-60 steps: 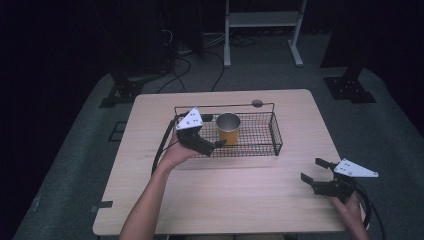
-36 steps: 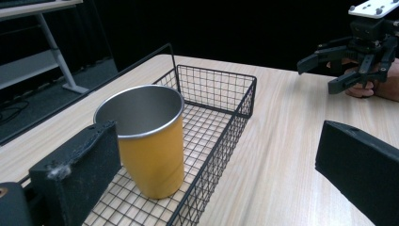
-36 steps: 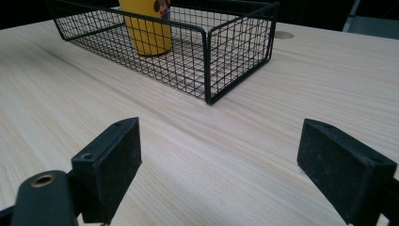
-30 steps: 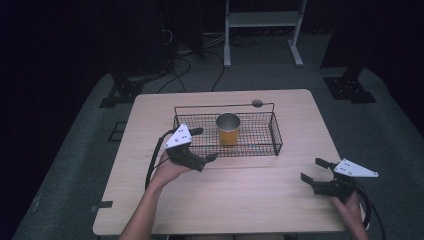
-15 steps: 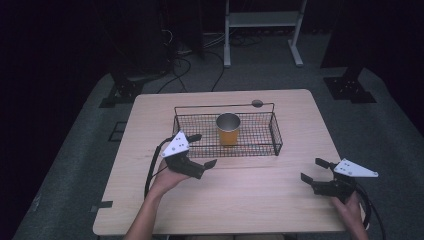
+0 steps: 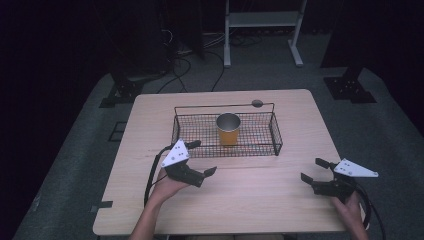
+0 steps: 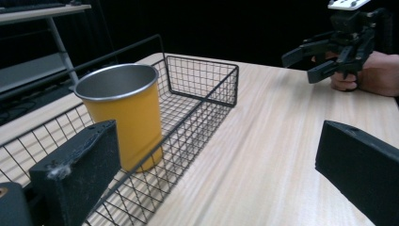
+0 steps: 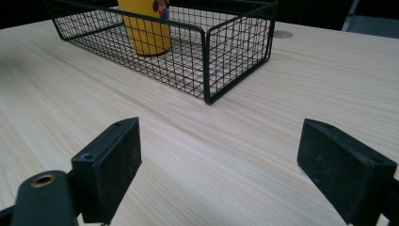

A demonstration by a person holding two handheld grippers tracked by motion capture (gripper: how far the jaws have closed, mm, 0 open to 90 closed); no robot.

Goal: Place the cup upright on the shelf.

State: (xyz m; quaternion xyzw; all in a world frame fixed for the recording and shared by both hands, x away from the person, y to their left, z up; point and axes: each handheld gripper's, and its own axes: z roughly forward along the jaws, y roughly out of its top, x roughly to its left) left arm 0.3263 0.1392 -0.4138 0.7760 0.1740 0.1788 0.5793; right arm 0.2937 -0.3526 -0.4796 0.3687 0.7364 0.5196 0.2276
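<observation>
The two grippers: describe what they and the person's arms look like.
Left gripper and right gripper are alike: black bodies with two black, blocky jaws each, and a pale grey three-cornered plate on top marked with small dark dots. A black cable trails from each toward the person. The jaw faces look rough and scuffed in the gripper views. The person's forearms are bare, with no sleeves visible.

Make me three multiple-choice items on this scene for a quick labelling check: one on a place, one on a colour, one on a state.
1. Where does the cup stand?
A. in the wire basket
B. on the bare table
C. on the floor

2. What colour is the cup's outside?
A. blue
B. yellow
C. red

3. How do the jaws of the left gripper stand?
A. shut on the cup
B. shut on the basket rim
C. open, holding nothing

Key: 1 A, mesh walls surround it; 2 B, yellow wall under a metal rim; 3 C, its jaws are spread beside the basket.
</observation>
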